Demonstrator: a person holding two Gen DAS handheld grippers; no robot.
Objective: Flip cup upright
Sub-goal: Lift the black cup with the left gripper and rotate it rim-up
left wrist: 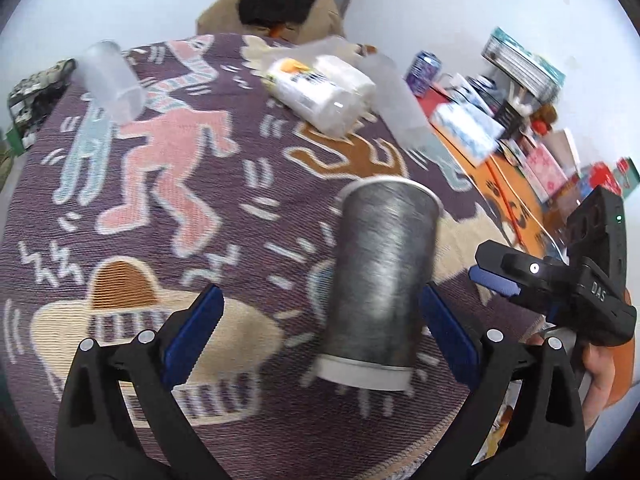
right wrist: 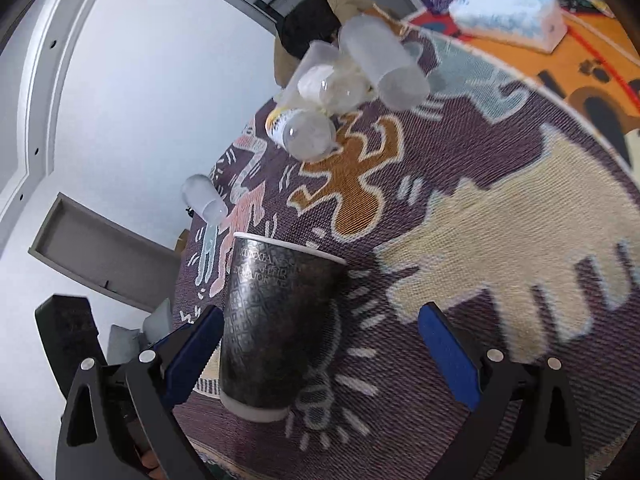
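A dark grey paper cup (left wrist: 380, 280) with a white rim stands upright on the patterned cloth, mouth up. It also shows in the right wrist view (right wrist: 272, 324). My left gripper (left wrist: 320, 328) is open; the cup stands between its blue pads, close to the right pad (left wrist: 448, 332). My right gripper (right wrist: 320, 352) is open, with the cup beside its left pad (right wrist: 192, 352). The right gripper also shows in the left wrist view (left wrist: 496, 280) at the right of the cup.
The purple figure-patterned tablecloth (left wrist: 168, 184) covers the table. A frosted plastic cup (left wrist: 112, 80) lies at the far left, another (left wrist: 400, 100) lies at the back beside wrapped cup stacks (left wrist: 320, 88). A tissue box (left wrist: 464, 128), a can (left wrist: 424, 68) and books crowd the right side.
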